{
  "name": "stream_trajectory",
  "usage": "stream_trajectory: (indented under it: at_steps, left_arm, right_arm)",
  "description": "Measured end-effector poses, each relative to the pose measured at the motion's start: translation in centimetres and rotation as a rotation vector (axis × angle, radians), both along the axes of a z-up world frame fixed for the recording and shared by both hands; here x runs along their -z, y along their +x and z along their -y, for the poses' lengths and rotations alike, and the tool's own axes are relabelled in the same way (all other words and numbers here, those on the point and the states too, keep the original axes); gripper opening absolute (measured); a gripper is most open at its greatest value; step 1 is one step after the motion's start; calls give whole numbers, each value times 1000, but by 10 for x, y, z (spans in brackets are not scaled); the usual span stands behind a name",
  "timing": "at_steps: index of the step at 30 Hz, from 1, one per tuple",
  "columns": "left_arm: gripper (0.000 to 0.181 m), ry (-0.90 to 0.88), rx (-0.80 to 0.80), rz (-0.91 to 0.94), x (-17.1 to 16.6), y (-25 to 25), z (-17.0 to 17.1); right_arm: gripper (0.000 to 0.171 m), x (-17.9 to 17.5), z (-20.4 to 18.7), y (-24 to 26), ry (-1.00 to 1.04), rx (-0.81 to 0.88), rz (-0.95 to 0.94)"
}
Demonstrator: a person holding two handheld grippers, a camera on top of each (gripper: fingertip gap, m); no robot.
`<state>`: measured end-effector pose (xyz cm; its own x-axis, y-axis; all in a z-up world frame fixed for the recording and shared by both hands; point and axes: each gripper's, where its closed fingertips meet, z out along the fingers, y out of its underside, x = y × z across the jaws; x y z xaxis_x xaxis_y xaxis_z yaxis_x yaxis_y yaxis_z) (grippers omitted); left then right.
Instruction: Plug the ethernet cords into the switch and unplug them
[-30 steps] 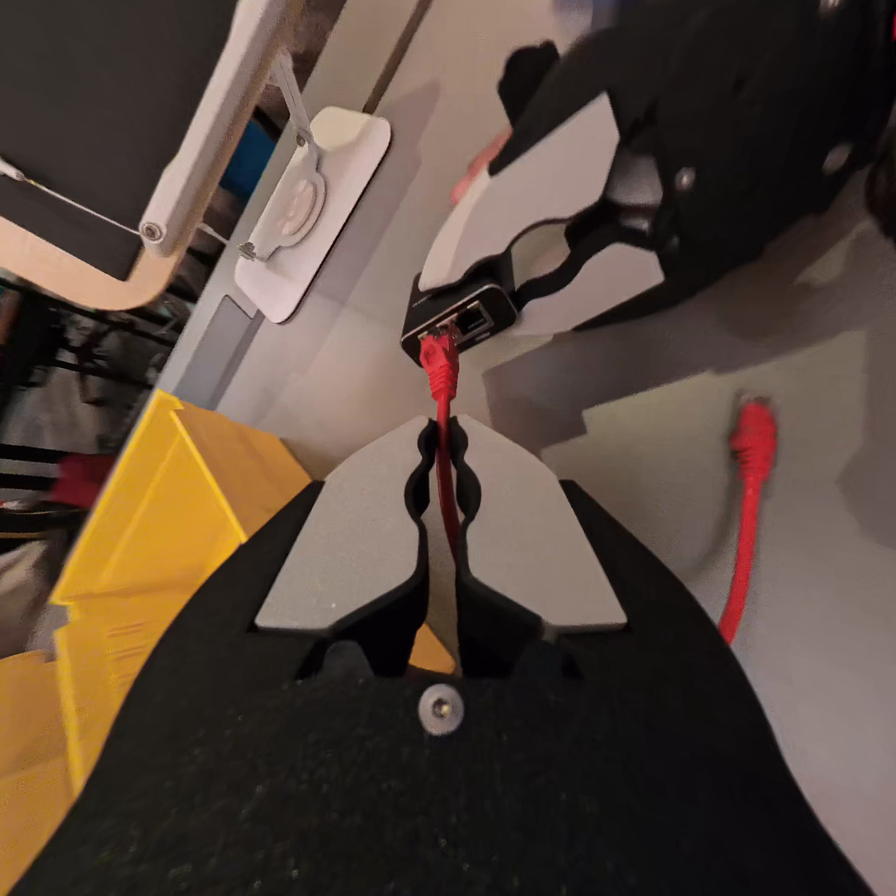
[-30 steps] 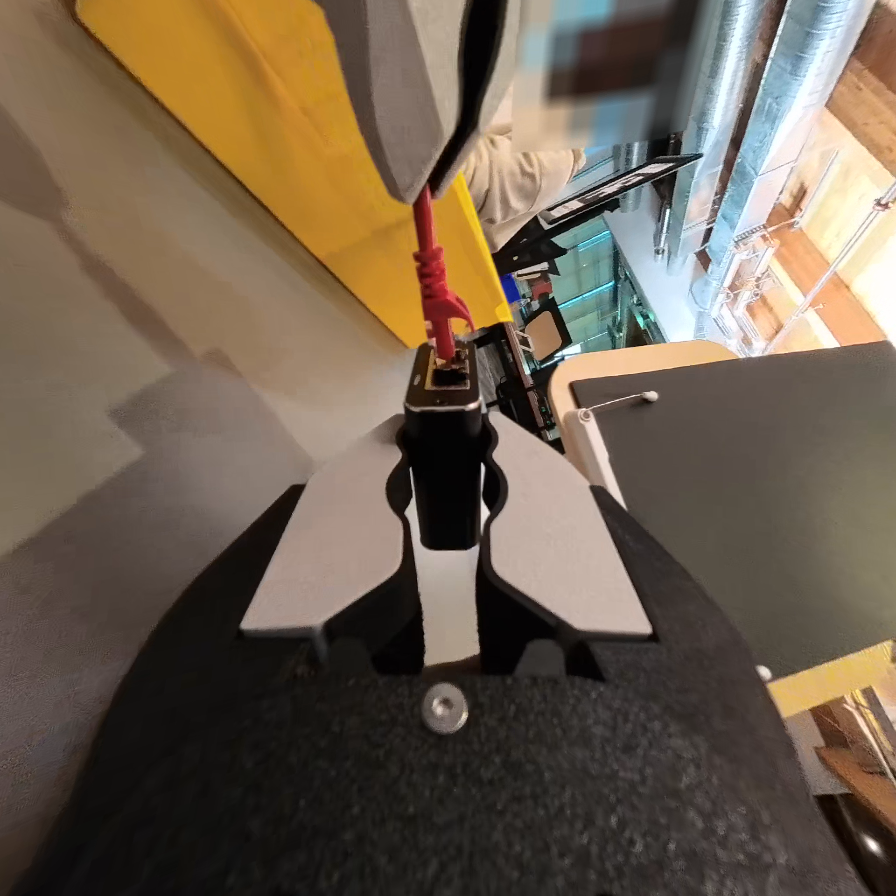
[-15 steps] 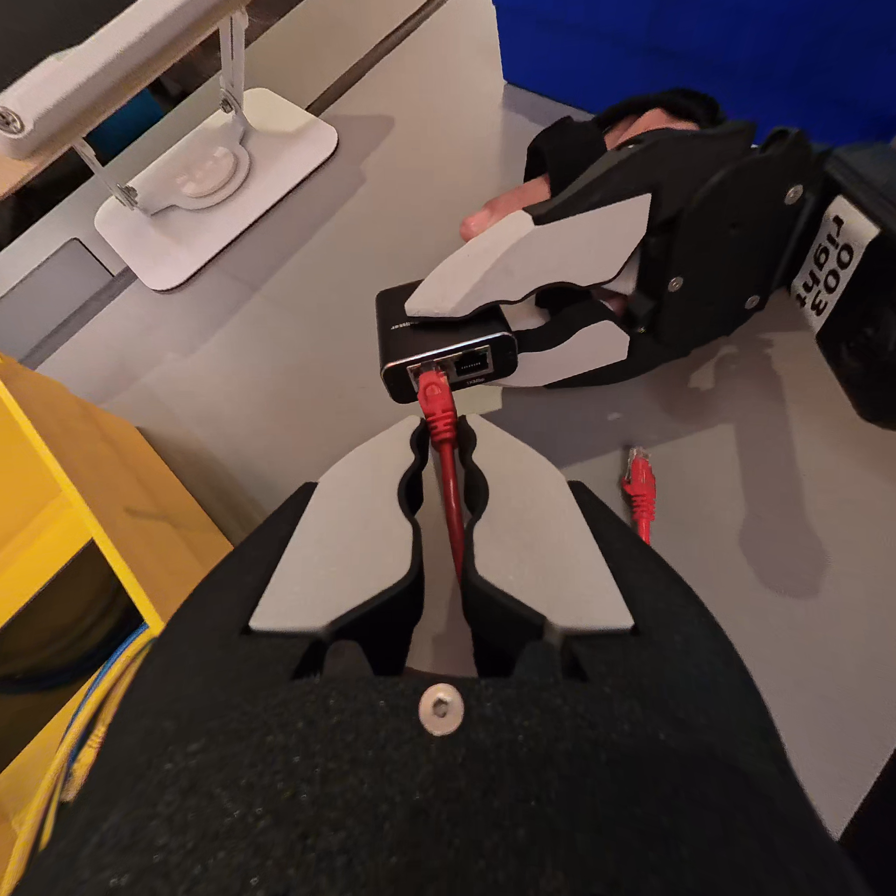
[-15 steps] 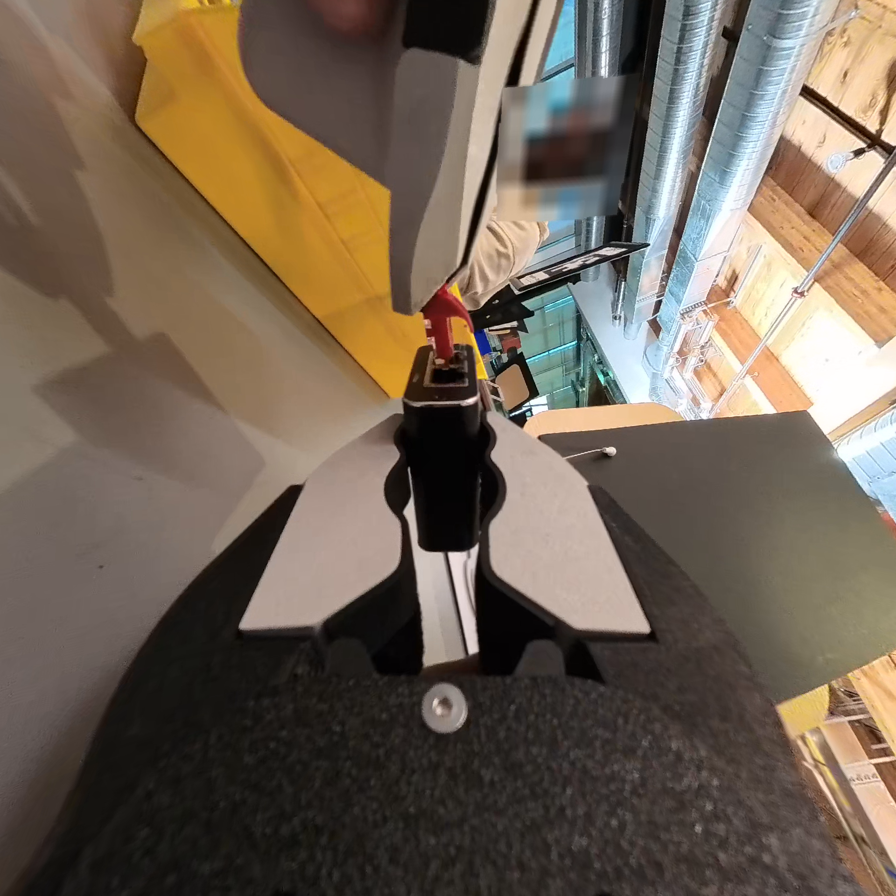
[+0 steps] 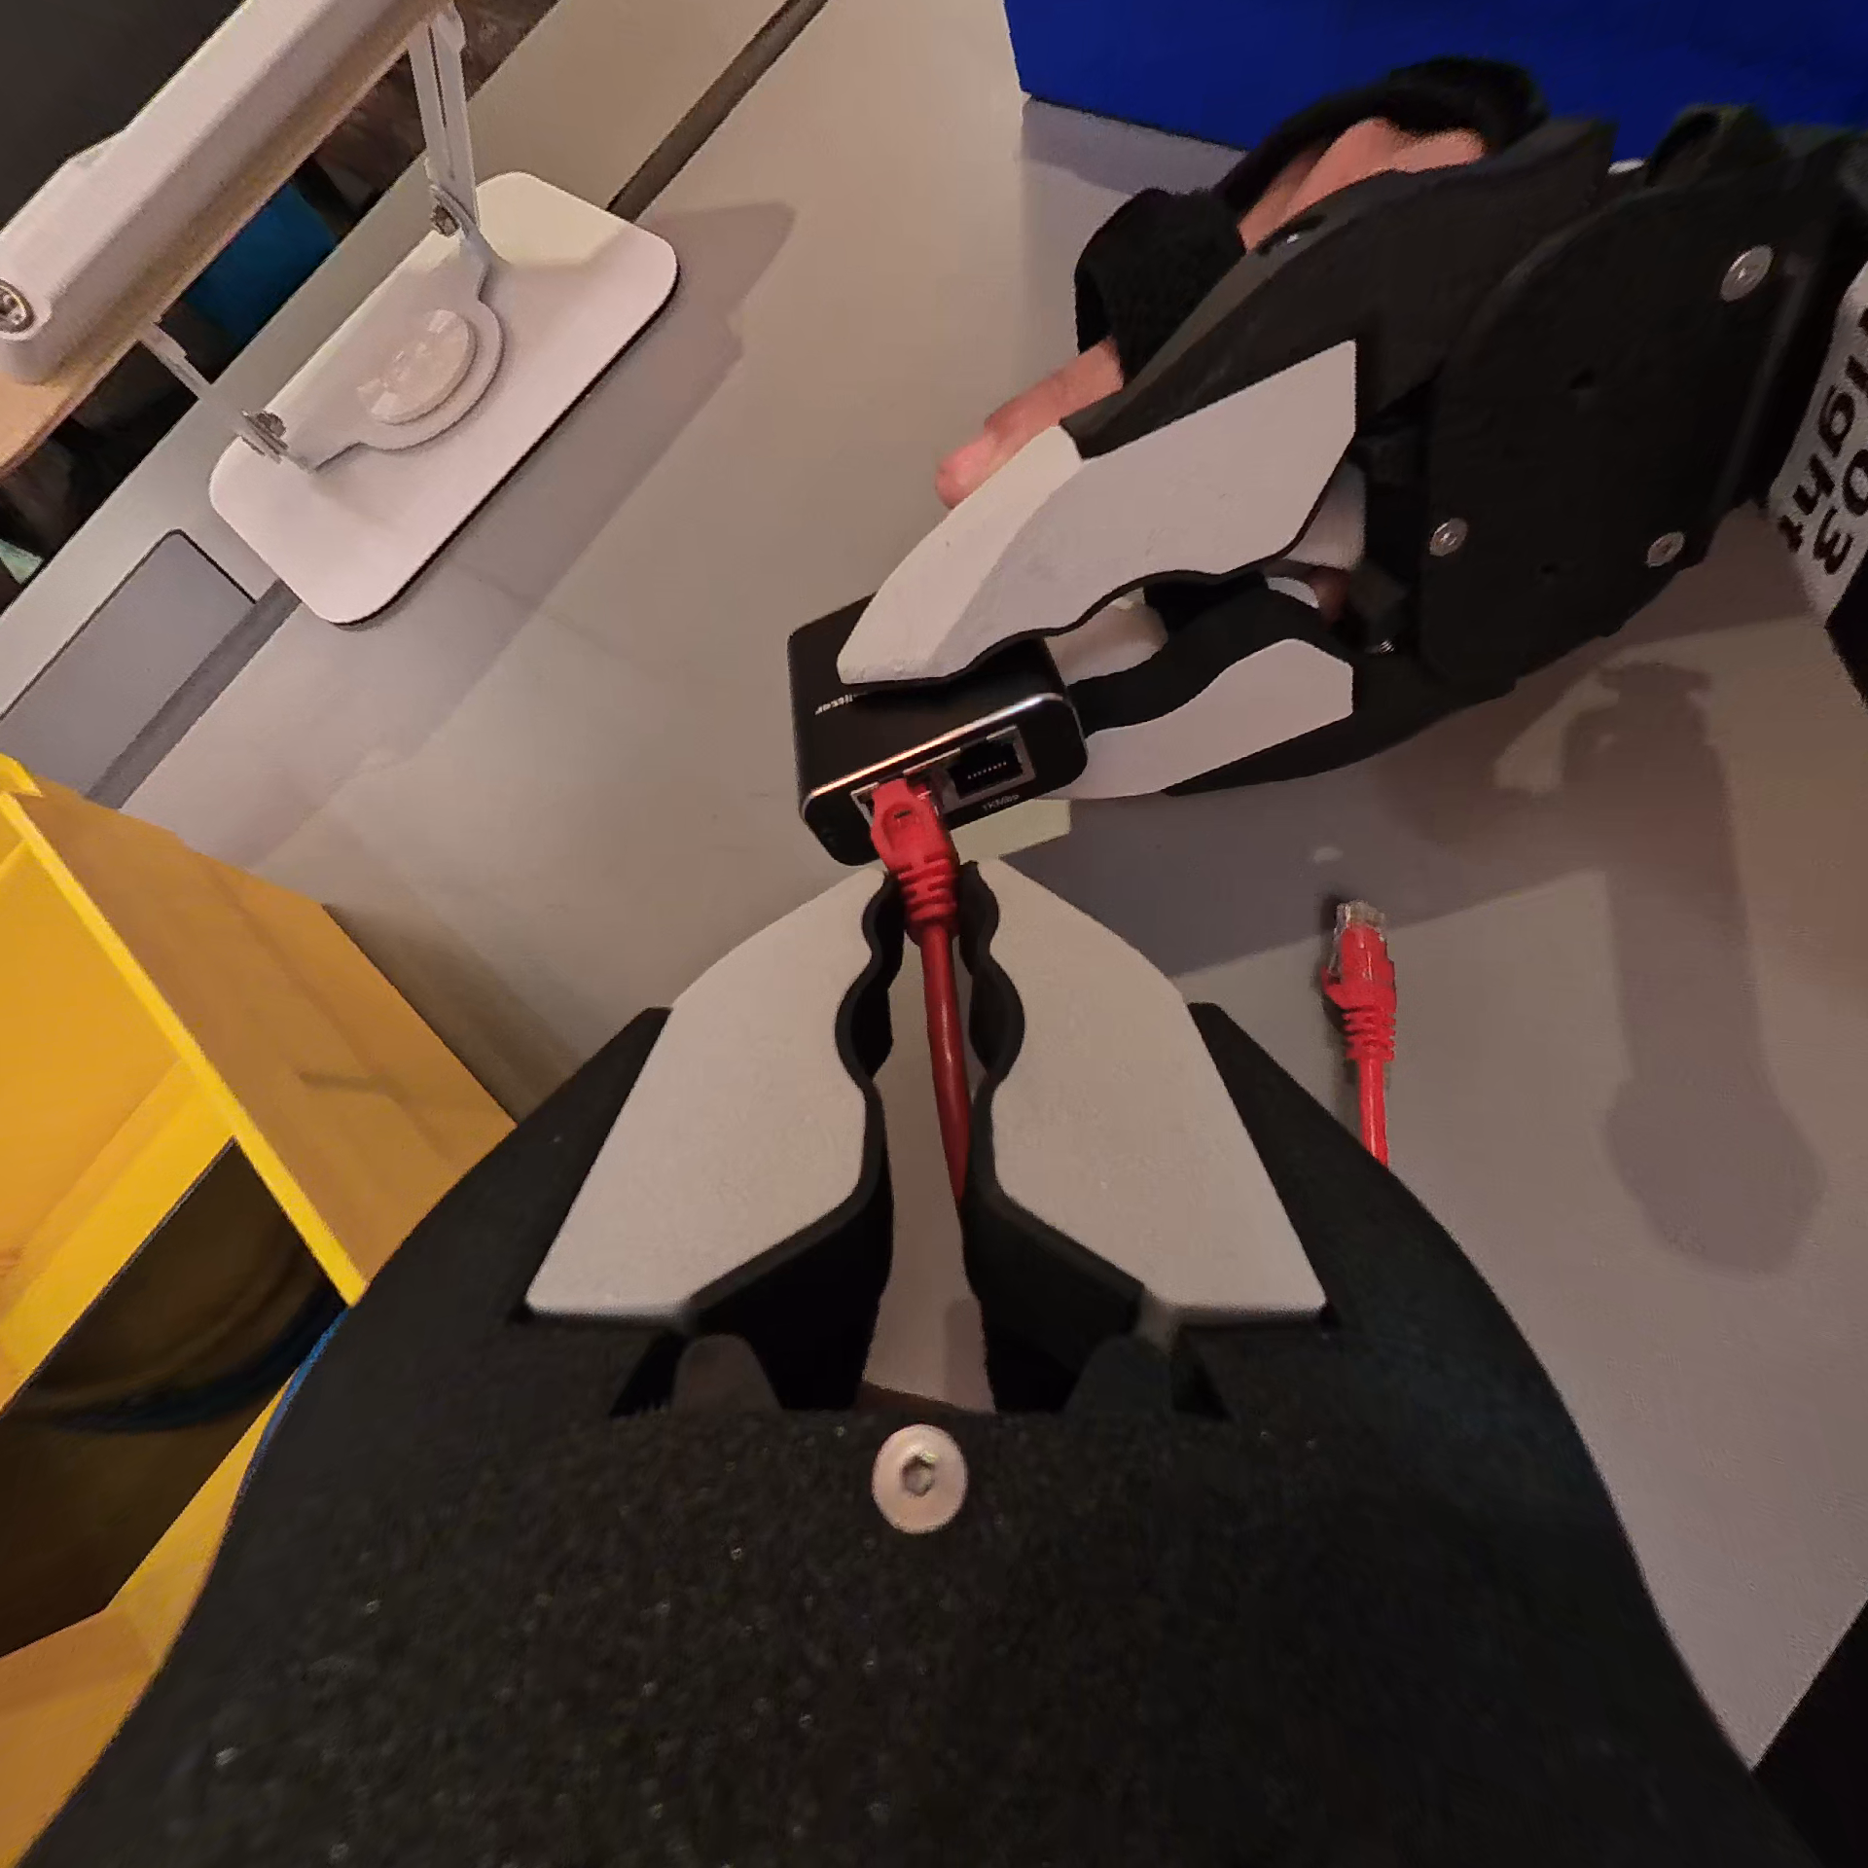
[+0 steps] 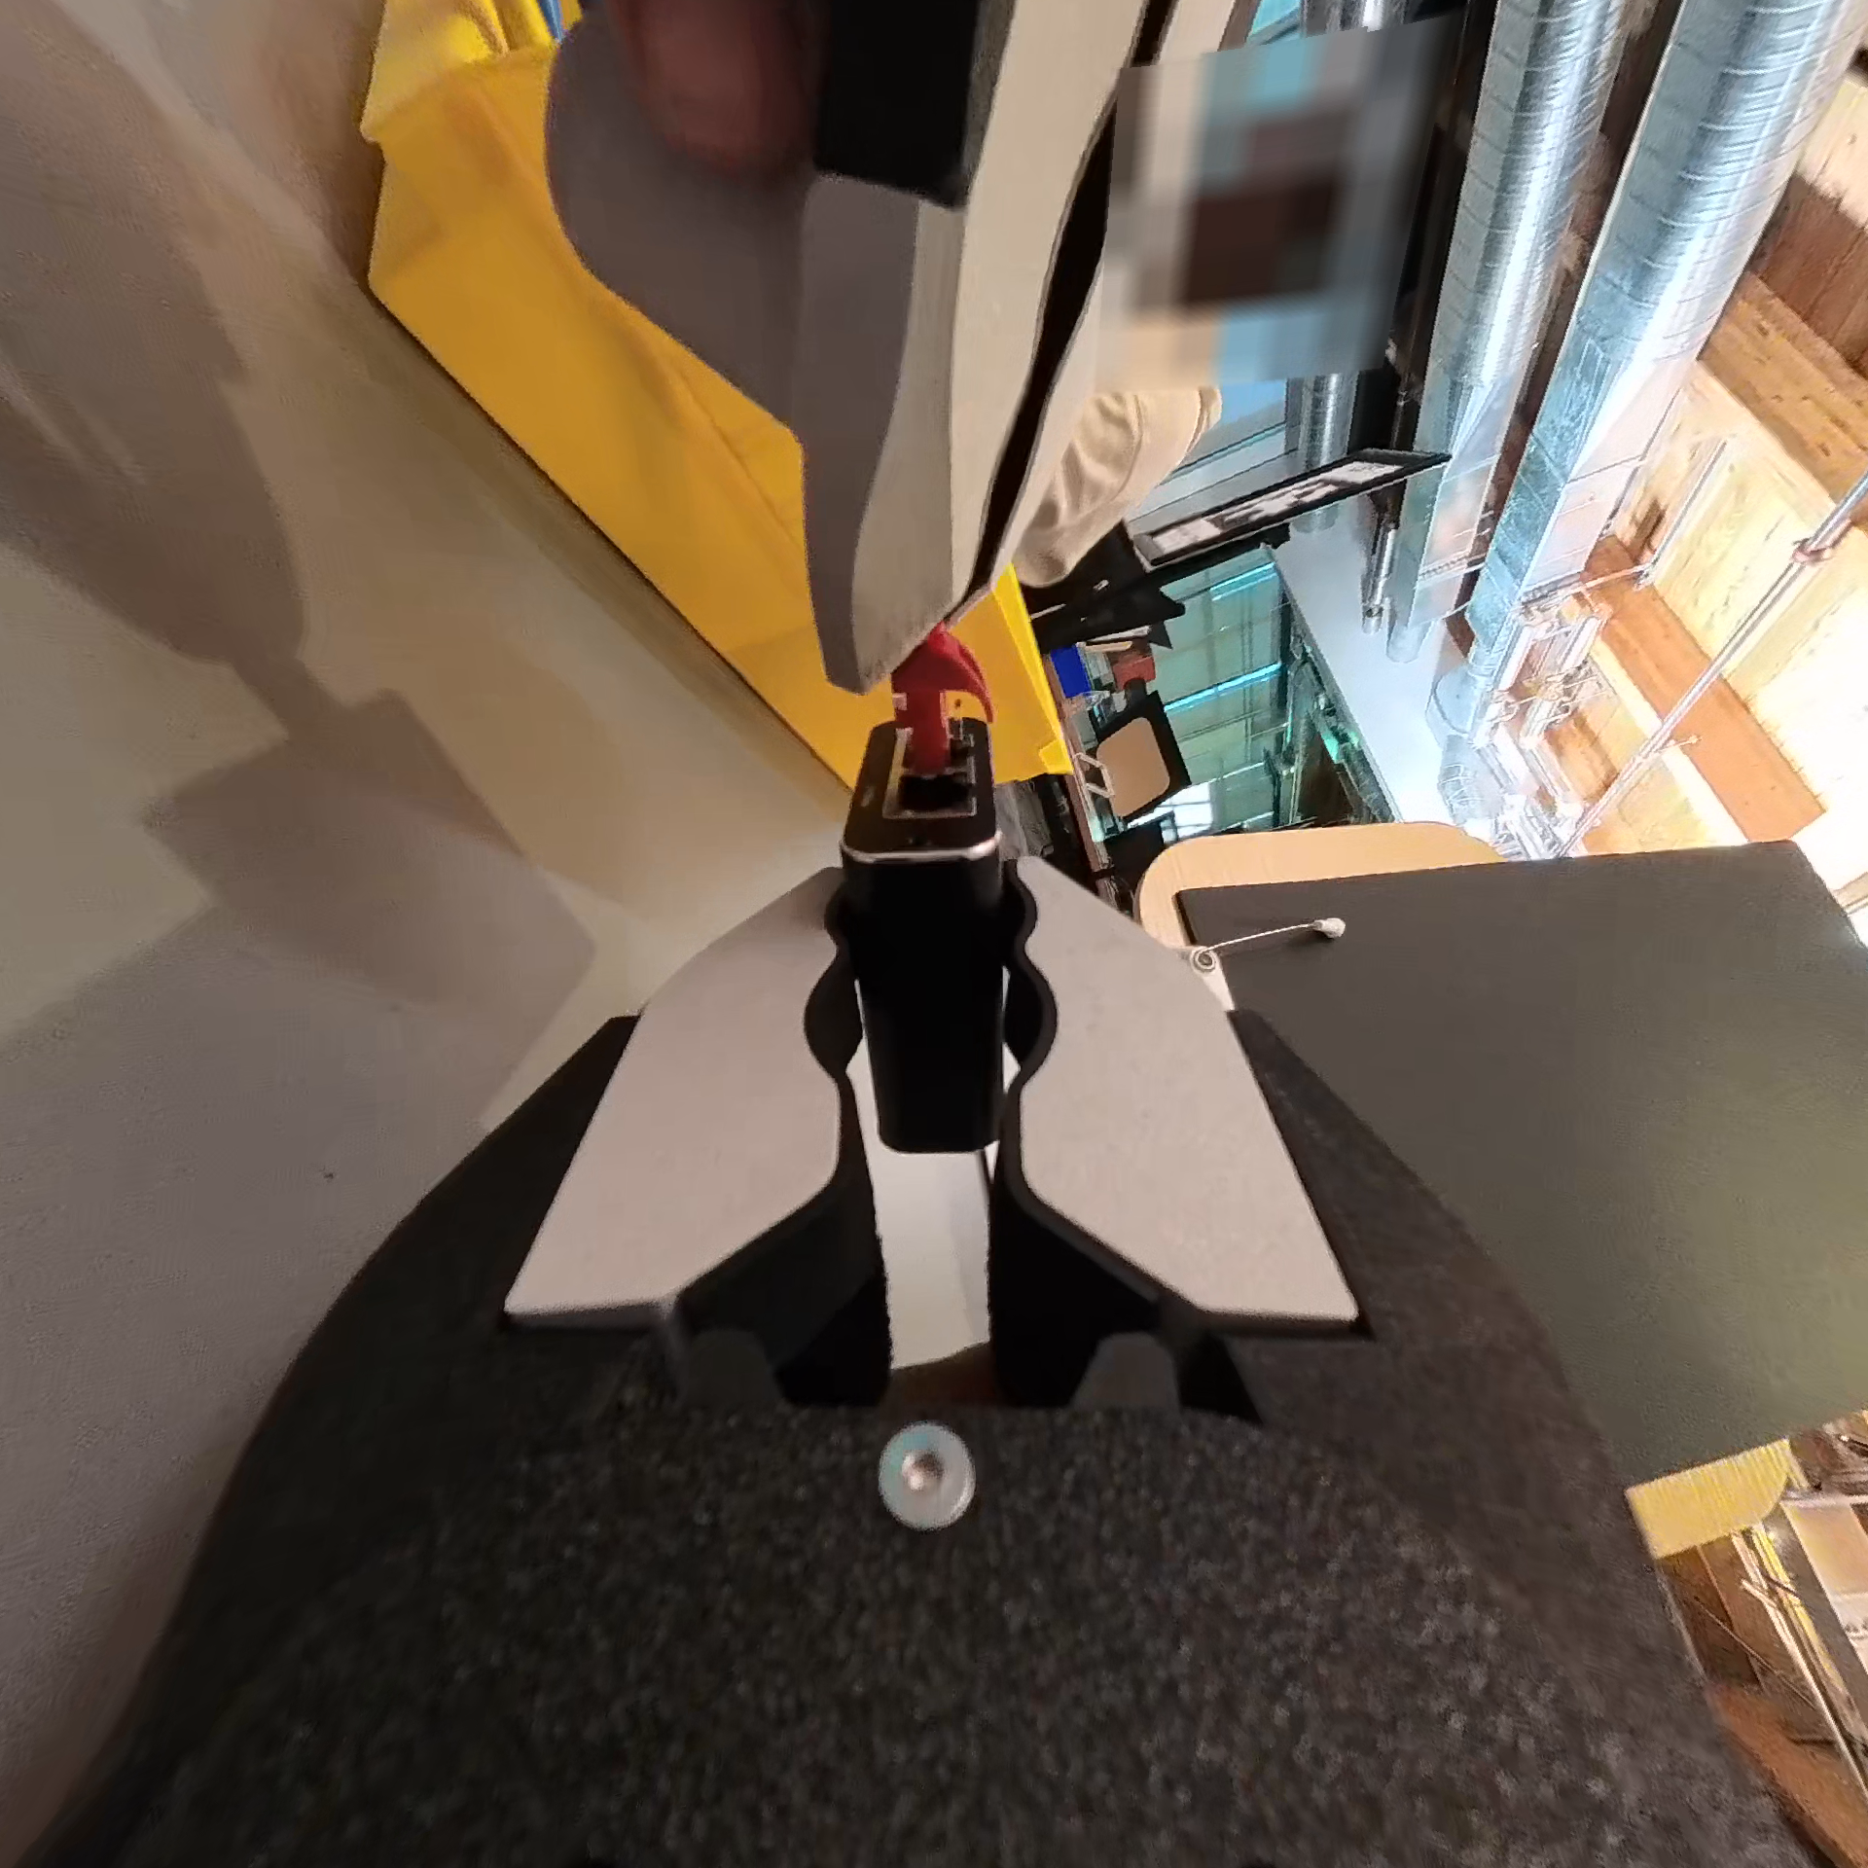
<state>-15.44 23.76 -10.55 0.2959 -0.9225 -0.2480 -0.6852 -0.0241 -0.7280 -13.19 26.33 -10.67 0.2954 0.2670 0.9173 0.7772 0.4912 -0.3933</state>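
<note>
At twelve o'clock from our left gripper, the black switch hangs above the grey desk. Our jaws pinch the red ethernet cord, its plug seated in the switch's left port; the right port is empty. Our right gripper clamps the switch from three o'clock. A second red cord lies at two o'clock, a yellow bin at nine.

From our right wrist, our right gripper squeezes the switch between its jaws; the red plug enters at twelve, under the left gripper's fingers.

Red cord runs under left tool, rest hidden
</note>
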Motion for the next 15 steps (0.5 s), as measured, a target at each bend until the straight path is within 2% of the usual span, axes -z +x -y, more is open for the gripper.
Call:
stream_trajectory:
  at_steps: [9, 12, 15]
  left_arm:
    - [11, -17, 7, -2, 13, 4, -2]
    - [12, -76, 7, 34, 20, 3, -3]
    - [16, -80, -24, 150, -5, -3, -4]
  right_arm:
    - [24, 16, -8, 1, -60, 22, 32]
    - [24, 25, -9, 2, -88, -8, 28]
    - [24, 30, -26, 21, -86, 115, 50]
